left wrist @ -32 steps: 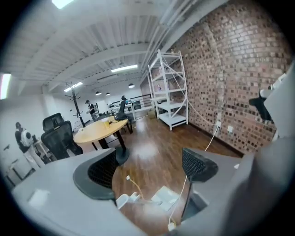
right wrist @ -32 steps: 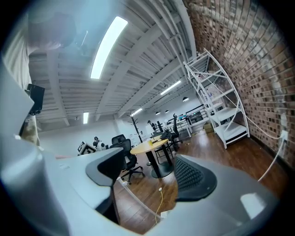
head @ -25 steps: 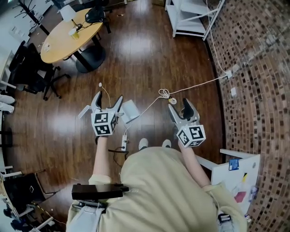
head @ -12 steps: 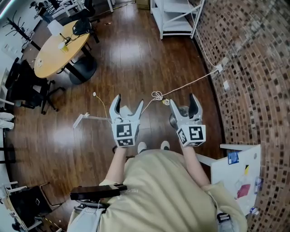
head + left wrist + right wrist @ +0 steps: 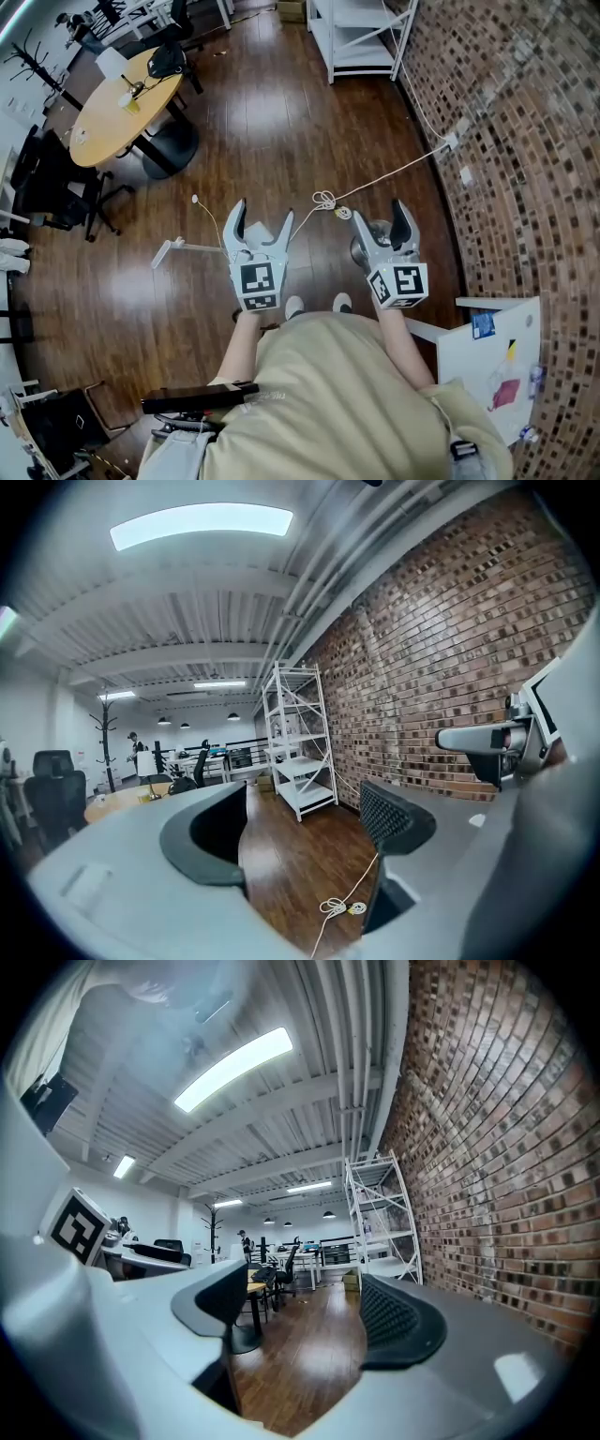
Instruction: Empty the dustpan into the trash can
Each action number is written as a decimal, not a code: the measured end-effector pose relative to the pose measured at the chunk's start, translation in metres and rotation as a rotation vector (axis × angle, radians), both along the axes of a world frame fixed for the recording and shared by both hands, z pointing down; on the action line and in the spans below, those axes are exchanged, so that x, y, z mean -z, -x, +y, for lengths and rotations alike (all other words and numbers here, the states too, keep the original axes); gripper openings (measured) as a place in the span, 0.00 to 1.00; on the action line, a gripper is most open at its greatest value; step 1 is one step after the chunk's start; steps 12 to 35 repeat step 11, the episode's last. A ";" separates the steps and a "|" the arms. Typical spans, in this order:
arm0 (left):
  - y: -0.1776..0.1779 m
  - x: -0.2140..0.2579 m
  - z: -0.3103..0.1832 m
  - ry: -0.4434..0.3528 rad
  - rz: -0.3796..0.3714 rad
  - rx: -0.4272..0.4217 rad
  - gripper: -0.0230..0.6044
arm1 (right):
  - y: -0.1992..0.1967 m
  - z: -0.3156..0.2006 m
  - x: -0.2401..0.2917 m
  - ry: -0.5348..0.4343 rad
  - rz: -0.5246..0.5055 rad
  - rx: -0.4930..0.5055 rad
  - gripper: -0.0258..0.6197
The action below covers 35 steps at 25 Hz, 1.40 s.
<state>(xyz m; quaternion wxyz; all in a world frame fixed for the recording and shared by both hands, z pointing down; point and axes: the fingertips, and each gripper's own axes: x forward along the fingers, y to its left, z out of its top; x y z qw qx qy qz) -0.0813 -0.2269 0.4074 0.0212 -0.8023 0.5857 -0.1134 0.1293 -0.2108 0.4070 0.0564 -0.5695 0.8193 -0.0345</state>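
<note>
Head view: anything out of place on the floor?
A white cable trails loose across the wooden floor from the outlet on the brick wall, bunched into a tangled coil ahead of the person's shoes. It looks like a trip hazard.

Dark brown plank floor (image 5: 281, 122); red-brown brick wall (image 5: 525, 141); white shelf (image 5: 362, 54); tan tabletop (image 5: 112, 105).

1. A dark wooden floor (image 5: 281, 122) carries pale glare from the lights overhead.
2. A brick wall (image 5: 525, 141) runs along the right side; a white cable (image 5: 394, 173) trails from it across the floor.
3. A white shelving unit (image 5: 361, 37) stands by that wall, further off.
4. A round wooden table (image 5: 122, 94) stands to the left, with a black office chair (image 5: 56, 178) beside it.
5. A long light panel (image 5: 202, 522) glows in the white ribbed ceiling.
6. A coat stand (image 5: 101, 752) stands far back.
</note>
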 end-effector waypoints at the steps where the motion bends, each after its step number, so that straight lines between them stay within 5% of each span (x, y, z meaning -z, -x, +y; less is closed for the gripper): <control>1: -0.001 -0.001 0.001 0.001 -0.001 -0.003 0.63 | 0.000 0.000 0.000 0.001 -0.001 0.002 0.60; 35: 0.016 -0.009 0.002 0.024 0.008 0.025 0.61 | -0.007 -0.005 -0.005 0.020 -0.023 -0.009 0.60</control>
